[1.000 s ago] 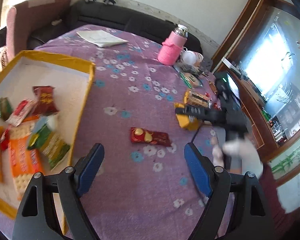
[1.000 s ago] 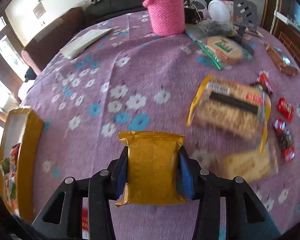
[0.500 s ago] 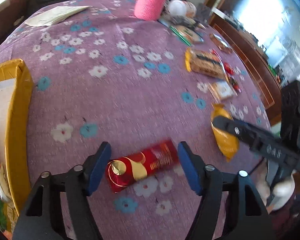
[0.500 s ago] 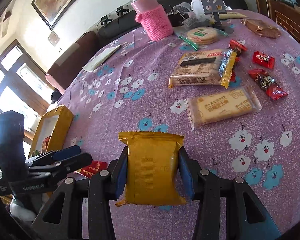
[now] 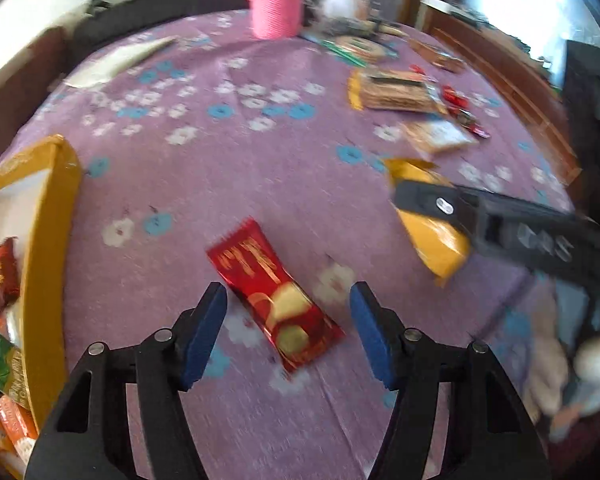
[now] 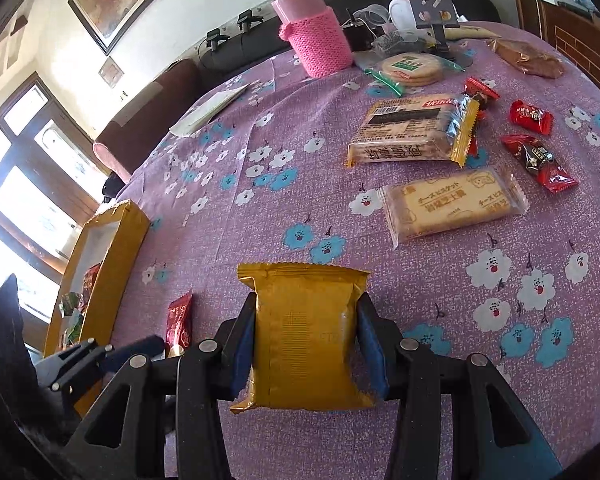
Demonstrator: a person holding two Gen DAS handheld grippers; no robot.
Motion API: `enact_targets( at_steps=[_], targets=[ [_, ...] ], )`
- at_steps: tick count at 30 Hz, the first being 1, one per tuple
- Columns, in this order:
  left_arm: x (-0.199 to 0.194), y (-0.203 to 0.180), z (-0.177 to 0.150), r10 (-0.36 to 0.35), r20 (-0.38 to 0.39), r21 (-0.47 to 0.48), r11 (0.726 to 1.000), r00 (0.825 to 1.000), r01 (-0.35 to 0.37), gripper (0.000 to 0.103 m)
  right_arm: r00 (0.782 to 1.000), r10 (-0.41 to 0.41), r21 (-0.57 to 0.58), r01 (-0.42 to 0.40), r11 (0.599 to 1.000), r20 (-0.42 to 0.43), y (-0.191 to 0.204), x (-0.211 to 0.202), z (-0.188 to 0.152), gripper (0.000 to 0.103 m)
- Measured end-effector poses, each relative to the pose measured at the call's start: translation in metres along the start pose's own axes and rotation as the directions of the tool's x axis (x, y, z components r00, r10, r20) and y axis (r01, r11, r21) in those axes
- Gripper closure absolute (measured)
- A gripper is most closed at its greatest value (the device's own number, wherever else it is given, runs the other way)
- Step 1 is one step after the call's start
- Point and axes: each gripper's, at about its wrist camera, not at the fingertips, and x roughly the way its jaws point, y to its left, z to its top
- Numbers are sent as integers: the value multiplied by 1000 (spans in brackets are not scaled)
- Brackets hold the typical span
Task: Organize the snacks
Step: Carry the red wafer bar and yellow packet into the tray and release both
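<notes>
Blue pads of the left gripper [image 5: 286,330] stand either side of a red snack packet [image 5: 274,300] lying slantwise on the purple flowered tablecloth [image 5: 228,152]. Its jaws have just been closing in, yet a gap shows on each side of the packet, so nothing is gripped. Beside it, the right gripper [image 6: 306,344] is clamped on a gold foil packet [image 6: 304,336], pads pressed against both edges, the packet standing upright above the cloth; from the left gripper's camera the same packet shows off to the right, clear of the table.

To the left sits a yellow-rimmed box [image 6: 116,248] with several packets already inside, red, green and orange ones among them.

Further across the cloth lies a clear-wrapped biscuit pack [image 6: 452,208], and just beyond it a larger cracker pack with gold ends [image 6: 412,128]. Two small red sweets [image 6: 536,140] lie off to the right of these, near the table's edge. Beyond them a bag of round biscuits with green trim [image 6: 410,68] rests near a flask in a pink knitted sleeve [image 6: 312,32]. A folded white paper [image 6: 208,110] lies toward the far left corner, close to the dark sofa [image 6: 244,50] against the wall.
</notes>
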Motion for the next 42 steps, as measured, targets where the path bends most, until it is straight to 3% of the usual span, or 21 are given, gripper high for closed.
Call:
enact_targets(
  at_steps=[1, 2, 3, 8, 14, 19, 23, 28, 33, 38, 42],
  targets=[
    [3, -2, -1, 19, 3, 5, 1000, 1000, -19, 50, 1000, -5, -7, 5, 1000, 3, 1, 0, 0, 55],
    [-1, -2, -3, 8, 33, 8, 1000, 999, -9, 73, 1000, -9, -15, 9, 1000, 5, 3, 0, -1, 55],
    [-4, -3, -6, -6, 44, 14, 1000, 999, 6, 81, 1000, -12, -21, 12, 1000, 8, 4, 0, -1, 55],
    [-19, 8, -15, -30, 67, -53, 998, 997, 33, 81, 999, -16, -41, 17, 999, 38, 8, -5, -1, 56],
    [-64, 44, -32, -69, 166, -178, 979, 984, 98, 81, 995, 33, -54, -28, 998, 94, 11, -17, -1, 56],
    [-113, 103, -63, 9, 237, -292, 954, 972, 63, 81, 991, 61, -80, -52, 995, 117, 19, -21, -4, 56],
    [-143, 164, -86, 100, 262, -417, 909, 960, 19, 81, 989, 58, -108, -44, 993, 134, 34, -27, -6, 56],
    [-159, 222, -93, 160, 254, -499, 867, 954, -13, 81, 982, 143, -202, -117, 972, 120, 94, -50, -2, 56],
    [-144, 258, -81, 150, 219, -532, 847, 964, -11, 81, 972, 227, -289, -201, 936, 57, 173, -51, 15, 56],
    [-121, 288, -67, 161, 187, -575, 818, 969, -25, 81, 973, 230, -355, -227, 907, -34, 251, -13, 18, 57],
    [-92, 316, -68, 145, 135, -661, 750, 980, -20, 79, 971, 200, -371, -236, 898, -135, 290, 41, 6, 57]
  ],
)
